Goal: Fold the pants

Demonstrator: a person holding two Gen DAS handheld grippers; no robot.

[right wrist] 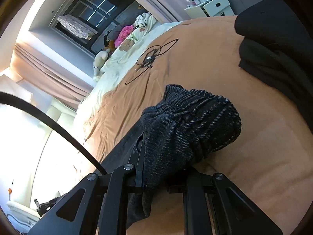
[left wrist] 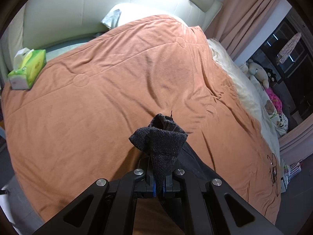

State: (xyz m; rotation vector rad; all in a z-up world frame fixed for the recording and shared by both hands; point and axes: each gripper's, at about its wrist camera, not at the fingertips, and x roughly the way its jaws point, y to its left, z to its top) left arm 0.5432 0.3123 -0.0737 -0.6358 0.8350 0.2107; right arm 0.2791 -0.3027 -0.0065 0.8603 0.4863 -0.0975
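Note:
Dark grey pants (left wrist: 162, 143) are pinched at a thin corner of their ribbed waistband by my left gripper (left wrist: 159, 186), which is shut on them above the orange bedspread (left wrist: 117, 90). The rest of the cloth trails down to the lower right under the gripper. In the right wrist view my right gripper (right wrist: 156, 182) is shut on a thick bunch of the same pants (right wrist: 191, 125), whose gathered elastic waistband bulges out beyond the fingers. Its fingertips are hidden by the cloth.
A green tissue pack (left wrist: 27, 68) lies at the bed's far left, pillows and a white headboard (left wrist: 64, 11) behind. A black cable with a small device (right wrist: 150, 56) lies on the bedspread. A pile of dark clothes (right wrist: 273, 45) sits at the right. Plush toys (right wrist: 101, 58) line the bed's side.

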